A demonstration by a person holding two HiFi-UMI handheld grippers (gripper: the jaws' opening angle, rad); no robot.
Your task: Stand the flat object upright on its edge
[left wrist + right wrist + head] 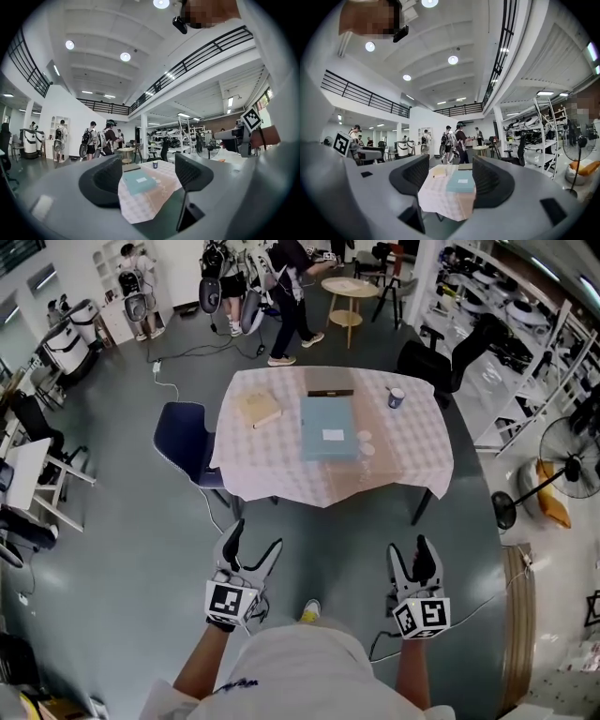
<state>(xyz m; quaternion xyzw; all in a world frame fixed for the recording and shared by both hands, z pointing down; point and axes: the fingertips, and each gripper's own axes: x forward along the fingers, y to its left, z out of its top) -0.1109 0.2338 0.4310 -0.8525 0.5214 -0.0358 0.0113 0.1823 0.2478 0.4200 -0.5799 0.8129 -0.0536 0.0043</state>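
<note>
Left claw [255, 538] and right claw [411, 551] both gape wide and empty, on the near side and well apart from the checked-cloth surface [412, 451]. The pale blue flat rectangular box [328, 427] lies at its middle. Levering it up could drag the loose cloth, and the box would slip flat.

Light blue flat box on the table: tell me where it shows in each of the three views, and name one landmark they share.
Head view: the light blue flat box lies flat mid-table, in the upper centre of the picture.
Left gripper view: the box is low, just left of centre.
Right gripper view: the box is low, just right of centre.
Shared landmark: the dark board, lying just beyond the box's far end in all three views.
</note>
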